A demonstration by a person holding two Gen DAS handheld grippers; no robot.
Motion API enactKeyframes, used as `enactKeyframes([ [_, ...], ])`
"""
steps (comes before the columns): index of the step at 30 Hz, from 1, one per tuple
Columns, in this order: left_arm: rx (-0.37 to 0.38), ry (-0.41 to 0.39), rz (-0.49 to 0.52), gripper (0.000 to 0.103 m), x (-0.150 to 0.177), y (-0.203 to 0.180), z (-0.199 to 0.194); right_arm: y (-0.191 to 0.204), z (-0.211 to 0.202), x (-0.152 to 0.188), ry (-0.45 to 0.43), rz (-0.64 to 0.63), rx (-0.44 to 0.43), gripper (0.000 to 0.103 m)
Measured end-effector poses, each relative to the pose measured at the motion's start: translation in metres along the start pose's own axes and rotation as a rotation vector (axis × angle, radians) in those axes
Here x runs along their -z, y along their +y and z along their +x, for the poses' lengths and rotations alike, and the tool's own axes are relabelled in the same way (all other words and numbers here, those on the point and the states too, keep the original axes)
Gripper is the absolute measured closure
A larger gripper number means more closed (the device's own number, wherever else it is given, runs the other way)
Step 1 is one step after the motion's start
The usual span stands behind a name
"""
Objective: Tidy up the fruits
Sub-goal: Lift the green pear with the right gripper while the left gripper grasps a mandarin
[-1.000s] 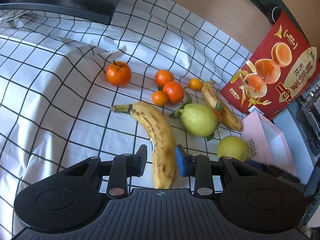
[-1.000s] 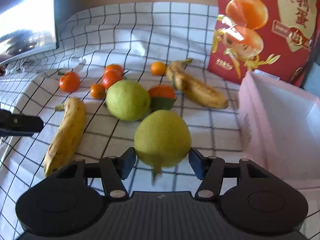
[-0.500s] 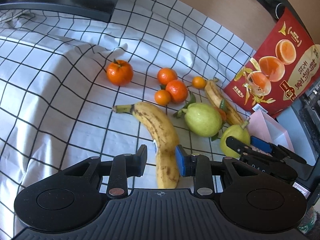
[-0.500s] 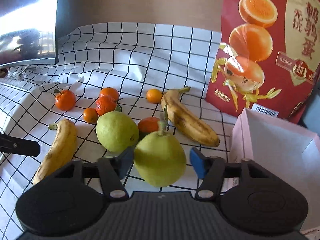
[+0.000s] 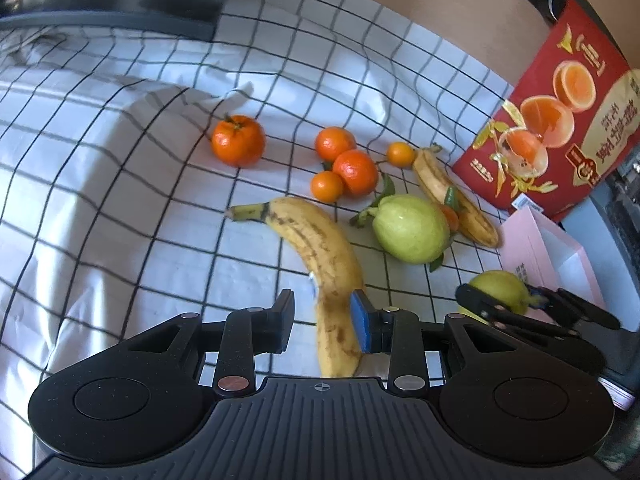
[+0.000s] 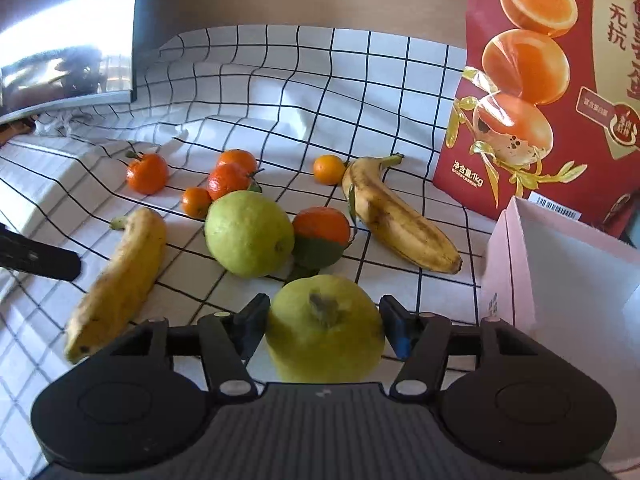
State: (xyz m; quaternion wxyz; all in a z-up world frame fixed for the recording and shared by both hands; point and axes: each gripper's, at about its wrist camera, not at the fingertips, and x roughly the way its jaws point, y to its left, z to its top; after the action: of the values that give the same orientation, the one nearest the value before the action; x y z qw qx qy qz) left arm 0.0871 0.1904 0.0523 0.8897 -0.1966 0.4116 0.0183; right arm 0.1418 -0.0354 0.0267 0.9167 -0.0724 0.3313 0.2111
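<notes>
**Fruits half sorted: pear in the grip, banana waiting**

Fruits are lying scattered on the checked cloth [image 5: 120, 160] over the bench: two bananas, two pears and a handful of mandarins. The right tongs [image 6: 325, 322] are gripping one pear [image 6: 324, 336] at about half width. The jaws have just been closing, and both pads are pressing its sides, just beside the open pink box [image 6: 496, 280]. The left tongs [image 5: 322, 320] are hovering at a narrow gap over the near banana [image 5: 320, 240]. One pad is touching or nearly touching it and the other is standing clear, so nothing is being held there.

The pear is looking like the likelier loss. It is round and smooth and is being pinched only at its widest part, so a tilt toward the box could let it slip out. A knock on the box's thin wall could also shove the box away. A close on the off-centre banana could push it sideways toward the second pear [image 5: 410, 228], or bruise its soft flesh.

The left view is showing the right tongs from the side, with the pear between them. The right view is showing the box's empty inside and a leafy mandarin [image 6: 322, 226] that the second pear mostly hides in the left view.
</notes>
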Motion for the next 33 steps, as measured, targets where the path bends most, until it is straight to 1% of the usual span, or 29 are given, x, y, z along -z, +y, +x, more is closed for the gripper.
enactKeyframes([
  [3, -0.007, -0.011, 0.039, 0.068, -0.005, -0.014, 0.002, -0.001, -0.02, 0.001, -0.026, 0.016, -0.034, 0.043],
  [5, 0.005, -0.02, 0.06, 0.068, -0.007, -0.025, 0.003, -0.001, -0.034, 0.004, -0.038, 0.021, -0.059, 0.043],
  [7, 0.019, -0.022, 0.09, 0.068, -0.009, -0.036, 0.004, -0.001, -0.041, 0.007, -0.025, 0.024, -0.084, 0.043],
  [10, 0.055, -0.019, 0.164, 0.068, -0.014, -0.058, 0.004, -0.004, -0.054, 0.014, 0.009, 0.045, -0.116, 0.043],
  [11, 0.069, -0.013, 0.212, 0.068, -0.018, -0.068, 0.006, -0.006, -0.061, 0.017, 0.018, 0.056, -0.127, 0.043],
  [12, 0.082, -0.006, 0.285, 0.068, -0.023, -0.082, 0.011, -0.009, -0.067, 0.02, 0.024, 0.065, -0.134, 0.043],
  [13, 0.088, -0.004, 0.368, 0.068, -0.028, -0.095, 0.016, -0.011, -0.073, 0.023, 0.029, 0.072, -0.141, 0.043],
  [14, 0.087, -0.007, 0.481, 0.068, -0.033, -0.112, 0.024, -0.015, -0.081, 0.027, 0.033, 0.081, -0.144, 0.043],
  [16, 0.074, 0.003, 0.646, 0.065, -0.041, -0.136, 0.041, -0.02, -0.093, 0.036, 0.034, 0.101, -0.136, 0.044],
  [17, 0.064, 0.024, 0.707, 0.065, -0.045, -0.146, 0.051, -0.023, -0.098, 0.041, 0.039, 0.115, -0.129, 0.044],
  [18, 0.053, 0.048, 0.749, 0.065, -0.05, -0.153, 0.061, -0.028, -0.103, 0.047, 0.047, 0.134, -0.121, 0.045],
  [19, 0.04, 0.082, 0.781, 0.065, -0.055, -0.159, 0.073, -0.033, -0.11, 0.052, 0.036, 0.153, -0.105, 0.045],
  [21, 0.019, 0.15, 0.817, 0.065, -0.066, -0.168, 0.096, -0.043, -0.118, 0.059, 0.052, 0.181, -0.073, 0.045],
  [23, 0.01, 0.227, 0.829, 0.065, -0.072, -0.171, 0.117, -0.056, -0.128, 0.065, 0.046, 0.23, -0.048, 0.045],
  [24, -0.001, 0.249, 0.827, 0.065, -0.074, -0.172, 0.126, -0.06, -0.131, 0.068, 0.044, 0.24, -0.038, 0.045],
  [25, -0.011, 0.265, 0.829, 0.057, -0.075, -0.172, 0.132, -0.063, -0.135, 0.07, 0.039, 0.243, -0.026, 0.045],
  [27, -0.003, 0.289, 0.827, 0.052, -0.076, -0.172, 0.141, -0.068, -0.139, 0.074, 0.033, 0.244, -0.006, 0.045],
  [31, 0.02, 0.35, 0.775, 0.052, -0.075, -0.176, 0.158, -0.08, -0.141, 0.08, 0.024, 0.284, -0.017, 0.045],
  [33, -0.006, 0.355, 0.776, 0.053, -0.071, -0.177, 0.165, -0.081, -0.136, 0.081, 0.015, 0.288, -0.02, 0.045],
])
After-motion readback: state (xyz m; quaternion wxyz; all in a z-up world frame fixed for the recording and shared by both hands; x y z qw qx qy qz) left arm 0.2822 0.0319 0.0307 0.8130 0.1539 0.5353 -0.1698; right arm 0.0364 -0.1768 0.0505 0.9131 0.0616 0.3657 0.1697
